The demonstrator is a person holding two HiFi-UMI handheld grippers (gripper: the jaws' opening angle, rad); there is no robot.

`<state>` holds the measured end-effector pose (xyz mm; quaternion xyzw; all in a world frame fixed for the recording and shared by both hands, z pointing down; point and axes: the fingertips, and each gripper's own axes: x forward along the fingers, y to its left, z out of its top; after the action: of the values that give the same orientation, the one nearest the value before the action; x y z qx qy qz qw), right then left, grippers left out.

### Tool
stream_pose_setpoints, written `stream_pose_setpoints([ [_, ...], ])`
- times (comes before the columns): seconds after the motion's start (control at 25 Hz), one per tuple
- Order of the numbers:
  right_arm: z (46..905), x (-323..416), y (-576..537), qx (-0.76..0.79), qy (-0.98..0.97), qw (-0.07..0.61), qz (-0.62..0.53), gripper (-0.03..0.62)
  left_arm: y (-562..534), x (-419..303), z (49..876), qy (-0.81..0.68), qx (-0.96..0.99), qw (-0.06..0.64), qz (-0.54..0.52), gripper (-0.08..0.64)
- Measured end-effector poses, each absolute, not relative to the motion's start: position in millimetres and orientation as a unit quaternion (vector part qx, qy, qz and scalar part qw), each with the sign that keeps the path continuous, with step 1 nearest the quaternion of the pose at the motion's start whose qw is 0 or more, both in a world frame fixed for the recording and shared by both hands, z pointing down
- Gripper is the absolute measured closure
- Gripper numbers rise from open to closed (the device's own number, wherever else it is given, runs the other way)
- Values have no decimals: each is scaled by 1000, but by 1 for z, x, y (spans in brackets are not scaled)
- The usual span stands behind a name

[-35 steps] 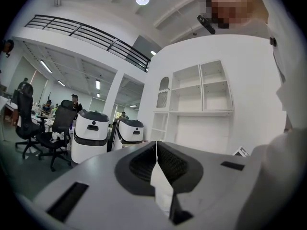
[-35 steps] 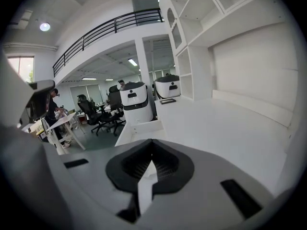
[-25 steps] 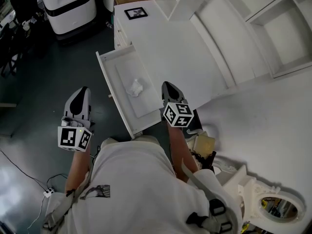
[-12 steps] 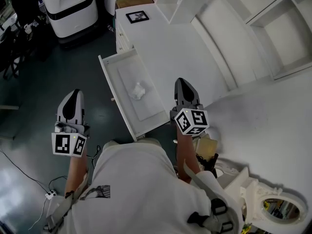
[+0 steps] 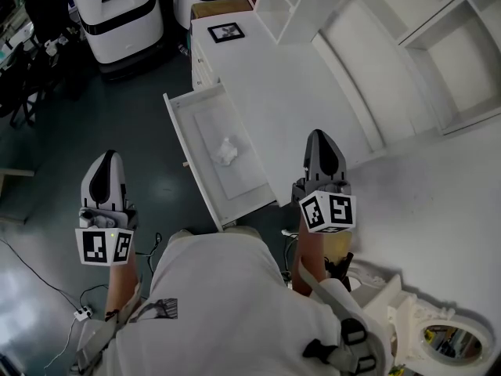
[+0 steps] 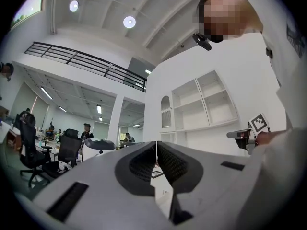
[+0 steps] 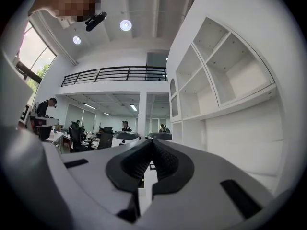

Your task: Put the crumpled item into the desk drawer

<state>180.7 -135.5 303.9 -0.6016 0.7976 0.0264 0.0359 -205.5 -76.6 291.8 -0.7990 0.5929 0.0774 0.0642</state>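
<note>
Crumpled item [image 5: 226, 152], white wad, lay near middle of drawer [image 5: 244, 185] floor, loose. Drawer stood pulled out from side edge of desk [image 5: 274, 77]. Left gripper [image 5: 104, 159] hung off front-panel side, right gripper [image 5: 322, 137] over desk edge; both clear, jaws together, nothing between. Placing looked done. To finish well: press front panel squarely at middle, slowly, so wad stayed put

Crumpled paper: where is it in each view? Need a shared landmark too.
Head view: crumpled paper lies in the open drawer, left of centre.
Left gripper view: not in it.
Right gripper view: not in it.
Shared landmark: white shelf unit, upper right in all three.
</note>
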Motion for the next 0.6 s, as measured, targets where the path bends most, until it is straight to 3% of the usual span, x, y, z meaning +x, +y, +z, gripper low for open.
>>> stream_pose_setpoints([
  [0.6, 293, 181, -106, -607, 792, 39, 39, 581, -61, -219, 308, 616, -784, 49, 50, 541],
])
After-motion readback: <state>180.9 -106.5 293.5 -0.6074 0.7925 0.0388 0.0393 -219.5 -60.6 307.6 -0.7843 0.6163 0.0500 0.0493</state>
